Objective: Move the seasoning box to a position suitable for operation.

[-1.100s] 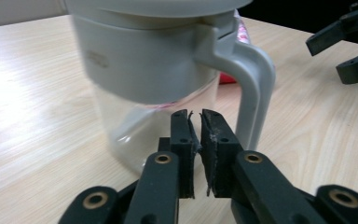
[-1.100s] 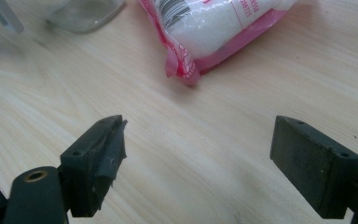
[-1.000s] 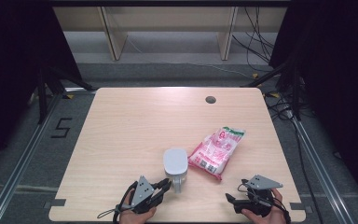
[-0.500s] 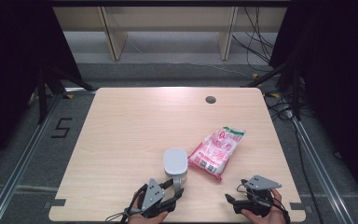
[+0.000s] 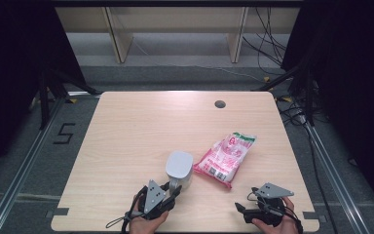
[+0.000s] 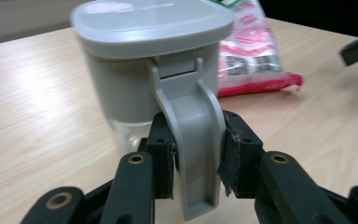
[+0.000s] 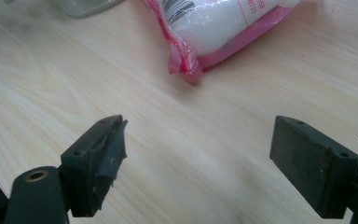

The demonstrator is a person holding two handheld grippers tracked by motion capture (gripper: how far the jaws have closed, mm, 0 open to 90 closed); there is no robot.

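Observation:
A clear jug with a grey lid (image 5: 179, 168) stands near the table's front edge, and its grey handle (image 6: 191, 140) points toward me. My left gripper (image 5: 171, 189) sits just in front of it. Its jaws have just been closing with the handle between them, and in the left gripper view both black pads (image 6: 163, 154) press on the handle's sides. A pink and white bag (image 5: 226, 158) lies flat to the right of the jug. My right gripper (image 5: 246, 199) hovers open near the front right of the table, short of the bag's near corner (image 7: 186, 65), with nothing between its jaws.
The light wooden table (image 5: 136, 126) has a small round cable hole (image 5: 219, 104) at the back right. Dark frames and cables stand around the table. A floor marking "5" (image 5: 64, 132) lies to the left.
My left gripper has shifted slightly at the jug's handle; its jaws spread and then came in on the handle. The right gripper, jug and bag have stayed put.

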